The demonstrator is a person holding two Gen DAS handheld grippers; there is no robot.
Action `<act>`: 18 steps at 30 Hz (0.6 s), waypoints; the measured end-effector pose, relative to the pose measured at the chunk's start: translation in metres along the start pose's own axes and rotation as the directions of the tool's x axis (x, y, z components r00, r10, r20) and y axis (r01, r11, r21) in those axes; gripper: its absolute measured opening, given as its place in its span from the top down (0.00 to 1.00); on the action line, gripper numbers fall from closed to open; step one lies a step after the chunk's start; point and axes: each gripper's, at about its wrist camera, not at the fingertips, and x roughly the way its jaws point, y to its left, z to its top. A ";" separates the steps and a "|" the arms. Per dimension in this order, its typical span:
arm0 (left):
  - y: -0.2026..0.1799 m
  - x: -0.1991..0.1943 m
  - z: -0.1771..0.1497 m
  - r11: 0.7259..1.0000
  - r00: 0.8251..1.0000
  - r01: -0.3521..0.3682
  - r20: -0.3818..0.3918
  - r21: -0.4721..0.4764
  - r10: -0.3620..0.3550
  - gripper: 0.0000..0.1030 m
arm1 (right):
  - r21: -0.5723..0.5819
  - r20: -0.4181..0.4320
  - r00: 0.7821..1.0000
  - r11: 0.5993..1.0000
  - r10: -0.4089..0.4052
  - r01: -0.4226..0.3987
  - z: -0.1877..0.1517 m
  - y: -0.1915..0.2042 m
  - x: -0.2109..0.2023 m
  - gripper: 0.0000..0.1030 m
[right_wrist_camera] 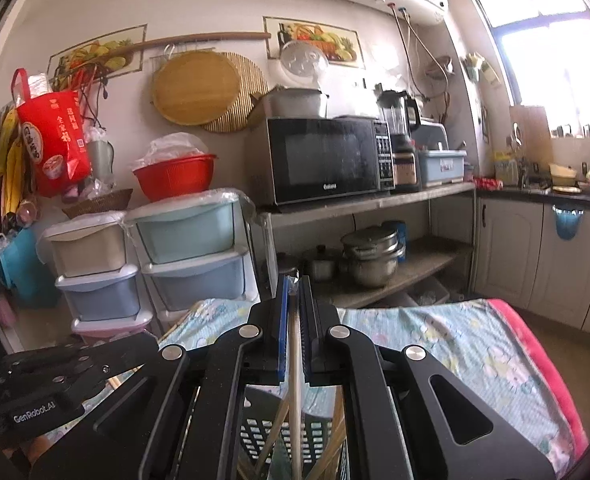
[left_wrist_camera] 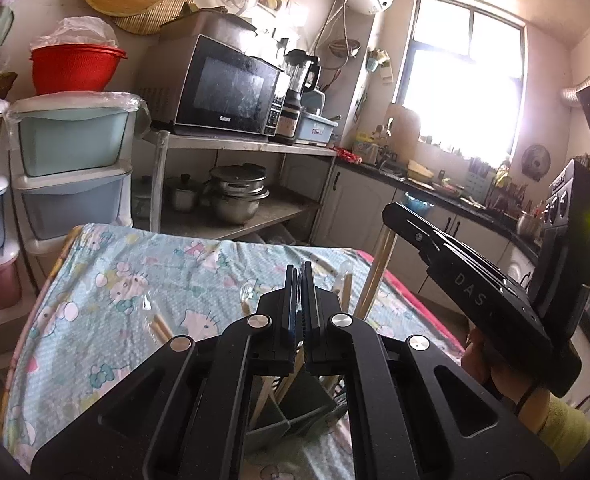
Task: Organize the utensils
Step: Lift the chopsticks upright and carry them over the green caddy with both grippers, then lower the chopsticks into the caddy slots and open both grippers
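Observation:
My right gripper (right_wrist_camera: 293, 300) is shut on a pale wooden chopstick (right_wrist_camera: 295, 364) that hangs down into a dark slotted utensil holder (right_wrist_camera: 255, 436), where other chopsticks lean. In the left wrist view the right gripper (left_wrist_camera: 391, 216) is up at the right, with the chopstick (left_wrist_camera: 377, 276) dangling from it. My left gripper (left_wrist_camera: 301, 292) is shut above the same holder (left_wrist_camera: 283, 420), and I see nothing clamped between its pads. In the right wrist view the left gripper's body shows only at the lower left. Plastic-wrapped chopsticks (left_wrist_camera: 161, 326) lie on the blue cartoon-print tablecloth (left_wrist_camera: 107, 280), with more (left_wrist_camera: 247, 300) nearby.
Stacked plastic drawers (left_wrist_camera: 71, 168) with a red basin (left_wrist_camera: 75, 68) on top stand beyond the table at the left. A metal shelf carries a microwave (left_wrist_camera: 219, 88), a blender and pots (left_wrist_camera: 235, 196). A kitchen counter (left_wrist_camera: 435, 188) runs under the window. A person's hand (left_wrist_camera: 483, 364) holds the right gripper.

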 end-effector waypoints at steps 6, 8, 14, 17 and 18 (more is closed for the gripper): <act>0.007 0.002 -0.007 1.000 0.999 -0.029 -0.020 -0.003 0.028 0.99 | 0.011 -0.032 0.999 1.000 -0.003 0.003 -0.009 -0.001 0.002 0.94; 0.011 0.002 -0.010 0.999 0.999 -0.032 -0.022 -0.010 0.031 0.99 | 0.019 -0.047 0.999 1.000 -0.005 0.006 -0.012 -0.003 0.002 0.94; 0.021 -0.001 -0.015 0.998 0.998 -0.055 -0.040 -0.026 0.054 0.99 | 0.034 -0.096 0.995 0.999 -0.026 0.030 -0.020 -0.006 0.002 0.94; 0.023 -0.005 -0.017 0.997 0.997 -0.065 -0.045 -0.032 0.063 0.98 | 0.040 -0.115 0.993 0.998 -0.034 0.039 -0.024 -0.009 -0.001 0.90; 0.024 -0.006 -0.018 0.997 0.997 -0.066 -0.047 -0.035 0.065 0.95 | 0.044 -0.121 0.992 0.998 -0.036 0.041 -0.025 -0.010 -0.002 0.89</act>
